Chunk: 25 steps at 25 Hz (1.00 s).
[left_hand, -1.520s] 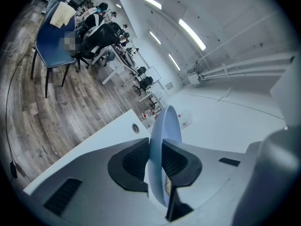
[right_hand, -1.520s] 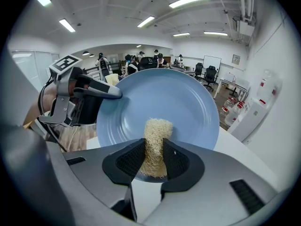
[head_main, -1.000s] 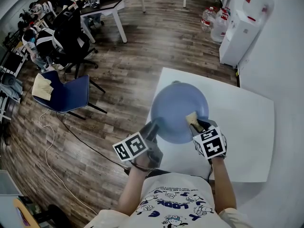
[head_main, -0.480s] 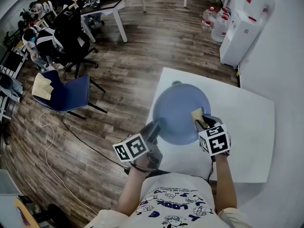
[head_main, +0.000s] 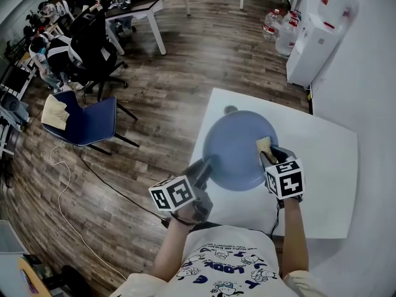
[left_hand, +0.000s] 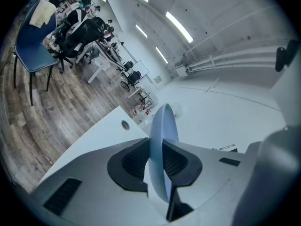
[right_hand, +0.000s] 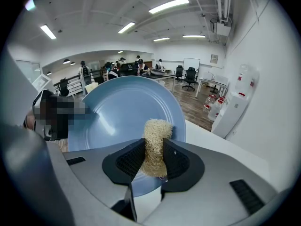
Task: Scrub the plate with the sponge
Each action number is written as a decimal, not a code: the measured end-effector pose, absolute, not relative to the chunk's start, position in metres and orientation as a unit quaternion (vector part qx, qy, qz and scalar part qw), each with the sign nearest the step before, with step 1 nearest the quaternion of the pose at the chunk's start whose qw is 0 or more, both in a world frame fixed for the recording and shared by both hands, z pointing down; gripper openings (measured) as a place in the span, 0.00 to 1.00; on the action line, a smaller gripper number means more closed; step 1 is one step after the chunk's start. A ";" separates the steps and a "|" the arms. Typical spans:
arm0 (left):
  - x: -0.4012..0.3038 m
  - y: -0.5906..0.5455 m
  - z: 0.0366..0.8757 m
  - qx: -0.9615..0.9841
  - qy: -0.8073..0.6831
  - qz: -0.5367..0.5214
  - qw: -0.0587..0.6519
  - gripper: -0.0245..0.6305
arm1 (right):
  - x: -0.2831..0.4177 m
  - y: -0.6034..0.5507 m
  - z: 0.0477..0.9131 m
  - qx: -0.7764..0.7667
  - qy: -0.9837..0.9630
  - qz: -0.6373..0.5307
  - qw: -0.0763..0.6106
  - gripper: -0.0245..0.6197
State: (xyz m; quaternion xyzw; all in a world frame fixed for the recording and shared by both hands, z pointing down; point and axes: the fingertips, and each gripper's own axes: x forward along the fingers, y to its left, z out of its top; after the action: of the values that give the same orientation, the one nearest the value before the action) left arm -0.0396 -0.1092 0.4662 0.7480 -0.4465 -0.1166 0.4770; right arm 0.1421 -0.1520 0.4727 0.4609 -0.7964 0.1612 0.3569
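A large blue plate (head_main: 238,148) is held tilted above the white table (head_main: 322,166). My left gripper (head_main: 203,167) is shut on its near left rim; in the left gripper view the plate (left_hand: 162,140) runs edge-on between the pads. My right gripper (head_main: 267,151) is shut on a tan fibrous sponge (head_main: 264,145), which presses on the plate's right side. In the right gripper view the sponge (right_hand: 154,145) sits pinched between the pads against the plate's face (right_hand: 122,112).
A small round fitting (head_main: 230,109) lies on the table's far left corner. A water dispenser (head_main: 315,39) and water bottles (head_main: 279,30) stand by the wall beyond. A blue chair (head_main: 86,121) and desks with seated people are to the left on the wooden floor.
My right gripper has slid the sponge rightward across the plate, from its middle to near its right rim. The left gripper has held still, and the plate has shifted slightly right.
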 end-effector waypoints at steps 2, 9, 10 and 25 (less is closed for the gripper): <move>-0.037 -0.109 0.466 0.752 -0.444 -0.114 0.474 0.13 | 0.145 -0.154 0.471 0.464 -0.795 0.161 0.355 0.22; -0.031 -0.108 0.464 0.759 -0.436 -0.112 0.471 0.13 | 0.150 -0.165 0.462 0.476 -0.792 0.157 0.348 0.22; -0.031 -0.108 0.464 0.759 -0.436 -0.112 0.471 0.13 | 0.149 -0.166 0.461 0.476 -0.792 0.156 0.349 0.22; -0.027 -0.106 0.463 0.763 -0.428 -0.104 0.473 0.13 | 0.146 -0.175 0.452 0.474 -0.795 0.148 0.350 0.22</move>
State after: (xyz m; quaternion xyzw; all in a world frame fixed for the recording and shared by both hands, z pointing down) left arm -0.0270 -0.1059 0.4630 0.7631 -0.4280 -0.1043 0.4729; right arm 0.1457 -0.1752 0.4519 0.4737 -0.7946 0.1478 0.3499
